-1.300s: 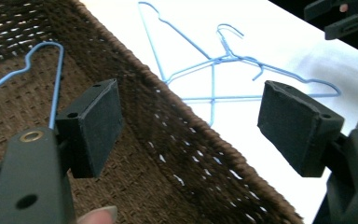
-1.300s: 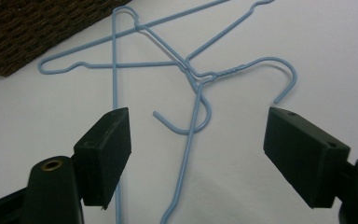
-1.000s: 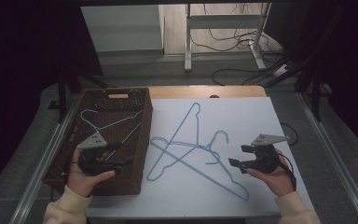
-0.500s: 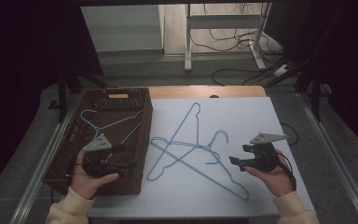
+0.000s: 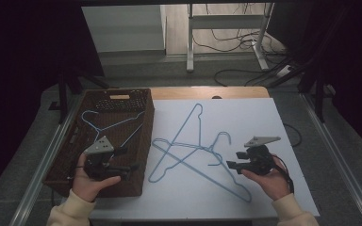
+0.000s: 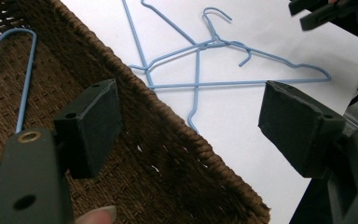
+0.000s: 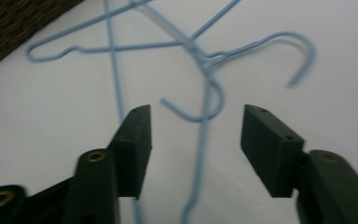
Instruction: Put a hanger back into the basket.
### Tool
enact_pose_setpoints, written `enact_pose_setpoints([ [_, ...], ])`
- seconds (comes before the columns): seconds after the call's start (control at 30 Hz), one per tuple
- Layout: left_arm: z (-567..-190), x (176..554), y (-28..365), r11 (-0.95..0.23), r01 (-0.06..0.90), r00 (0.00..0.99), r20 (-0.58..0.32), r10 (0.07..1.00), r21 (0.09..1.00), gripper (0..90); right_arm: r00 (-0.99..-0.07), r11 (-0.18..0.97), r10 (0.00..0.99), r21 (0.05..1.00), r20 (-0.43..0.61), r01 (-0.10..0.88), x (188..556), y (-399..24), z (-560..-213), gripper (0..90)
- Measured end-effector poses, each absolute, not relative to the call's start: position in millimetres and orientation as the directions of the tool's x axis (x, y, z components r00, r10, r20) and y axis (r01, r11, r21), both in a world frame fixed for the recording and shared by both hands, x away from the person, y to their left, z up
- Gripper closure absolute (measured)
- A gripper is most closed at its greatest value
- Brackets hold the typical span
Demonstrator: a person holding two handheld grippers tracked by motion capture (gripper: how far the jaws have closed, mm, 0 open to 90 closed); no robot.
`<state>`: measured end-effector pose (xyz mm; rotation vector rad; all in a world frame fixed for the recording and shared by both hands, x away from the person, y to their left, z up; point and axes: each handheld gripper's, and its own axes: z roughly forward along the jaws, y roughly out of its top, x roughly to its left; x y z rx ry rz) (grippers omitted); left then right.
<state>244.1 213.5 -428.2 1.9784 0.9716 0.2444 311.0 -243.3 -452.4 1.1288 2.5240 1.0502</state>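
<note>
Light-blue wire hangers [image 5: 188, 146] lie tangled on the white table top [image 5: 264, 117]. One more blue hanger [image 5: 108, 125] rests inside the brown wicker basket [image 5: 148, 136] at the left. My left gripper [image 5: 125, 159] hovers over the basket's near right corner, open and empty. In the left gripper view its jaws [image 6: 193, 123] frame the basket rim [image 6: 168, 116] and the hangers [image 6: 242, 83] beyond. My right gripper [image 5: 234, 159] points left at the hooks. Its jaws [image 7: 196, 140] have just been closing, with a hanger's hook [image 7: 193, 119] and wire between them, untouched.
A bare wooden strip [image 5: 207, 92] edges the table's far side. Behind it stand a metal frame [image 5: 188, 42] and floor cables [image 5: 245, 70]. Metal rails [image 5: 339, 160] run along both table sides. The right gripper [image 6: 326, 9] shows at the top right of the left gripper view.
Both hands have barely shifted. The left gripper has drifted slightly right over the basket. The right gripper's jaws look a little narrower.
</note>
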Motion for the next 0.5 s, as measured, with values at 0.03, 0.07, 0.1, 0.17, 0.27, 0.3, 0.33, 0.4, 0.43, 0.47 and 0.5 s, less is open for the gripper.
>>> enact_pose_setpoints([
  [0.03,-428,244,213,-0.295,0.538,0.673,-0.192,0.714,0.789,21.2,-0.705,0.477,0.699,0.656,0.12,0.584,309,-238,-454,51.0],
  [0.07,-429,244,212,-0.296,0.541,0.673,-0.194,0.714,0.787,21.1,-0.711,0.487,0.692,0.646,0.126,0.588,308,-235,-456,55.2],
  [0.1,-429,244,212,-0.296,0.541,0.673,-0.194,0.714,0.787,21.1,-0.72,0.505,0.68,0.622,0.139,0.598,306,-229,-459,62.8],
  [0.17,-429,244,212,-0.298,0.542,0.673,-0.194,0.713,0.786,21.1,-0.725,0.525,0.674,0.597,0.143,0.606,304,-223,-462,71.8],
  [0.27,-429,244,211,-0.297,0.543,0.674,-0.196,0.713,0.785,21.1,-0.728,0.559,0.668,0.542,0.153,0.627,300,-213,-471,83.1],
  [0.3,-429,244,211,-0.298,0.543,0.674,-0.196,0.712,0.785,21.1,-0.733,0.576,0.664,0.524,0.149,0.628,298,-209,-474,85.7],
  [0.33,-429,244,211,-0.297,0.543,0.674,-0.197,0.712,0.785,21.1,-0.735,0.586,0.662,0.508,0.149,0.631,297,-206,-477,87.8],
  [0.4,-429,243,211,-0.297,0.543,0.674,-0.197,0.712,0.786,21.1,-0.74,0.607,0.657,0.481,0.145,0.633,295,-199,-482,89.5],
  [0.43,-429,243,211,-0.297,0.542,0.675,-0.197,0.711,0.786,21.1,-0.743,0.62,0.655,0.466,0.137,0.631,295,-196,-484,89.6],
  [0.47,-429,243,210,-0.299,0.541,0.676,-0.196,0.71,0.786,21.1,-0.747,0.631,0.653,0.454,0.127,0.629,294,-194,-485,89.6],
  [0.5,-429,243,210,-0.3,0.54,0.677,-0.195,0.709,0.786,21.1,-0.745,0.639,0.657,0.437,0.119,0.633,293,-193,-488,89.6],
])
